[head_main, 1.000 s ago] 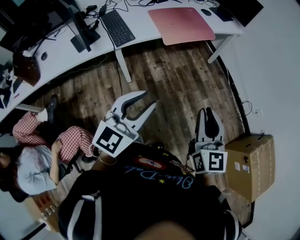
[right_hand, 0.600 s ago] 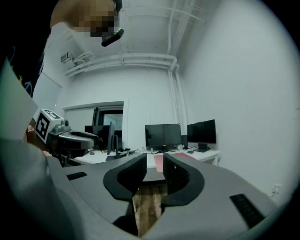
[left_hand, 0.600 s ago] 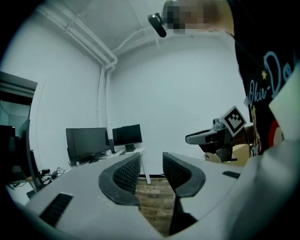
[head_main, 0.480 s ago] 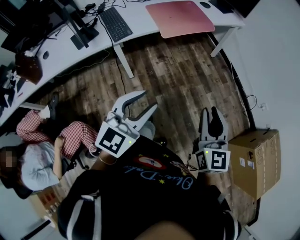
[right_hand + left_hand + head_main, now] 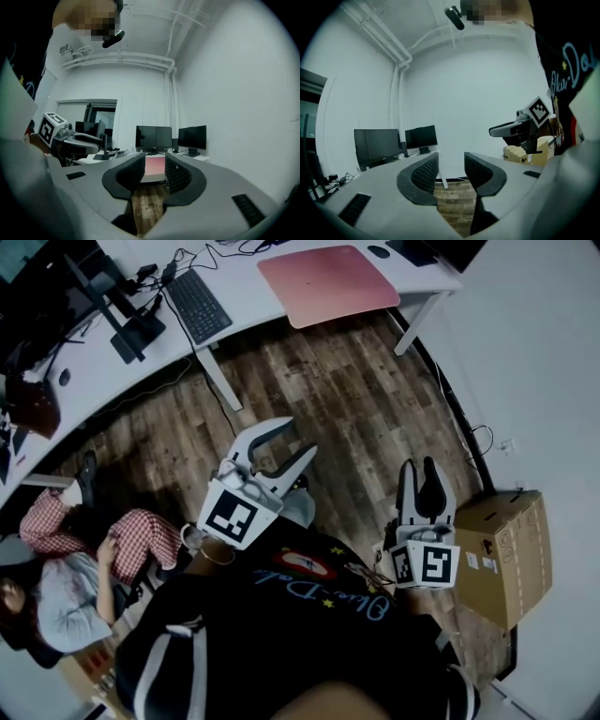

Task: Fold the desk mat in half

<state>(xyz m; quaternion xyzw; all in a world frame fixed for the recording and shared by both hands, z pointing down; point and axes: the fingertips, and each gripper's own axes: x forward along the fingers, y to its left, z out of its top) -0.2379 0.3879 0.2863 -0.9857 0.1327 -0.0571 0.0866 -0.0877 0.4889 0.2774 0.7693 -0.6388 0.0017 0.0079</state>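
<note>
Head view has both grippers close in by my chest, over bare floor [image 5: 356,399]. My left gripper [image 5: 292,439] stands with its jaws apart and nothing between them; they have just been opening. My right gripper [image 5: 419,470] is the same: a narrower gap, just widened, empty. Both point away from me toward the desk [image 5: 244,292].

Beyond a stretch of floor, the mat [image 5: 328,282] lies flat and unfolded on the desk, by its near edge, well apart from both grippers. Its long axis runs along the desk edge, across my line of approach.

From the left gripper it lies ahead and a little to the right; from the right gripper, ahead and to the left. Right gripper view shows the mat [image 5: 154,165] square through the jaw gap, while left gripper view looks past a desk leg and misses it. I judge the left tip slightly nearer, but both must close the whole gap before either can take an edge.
</note>
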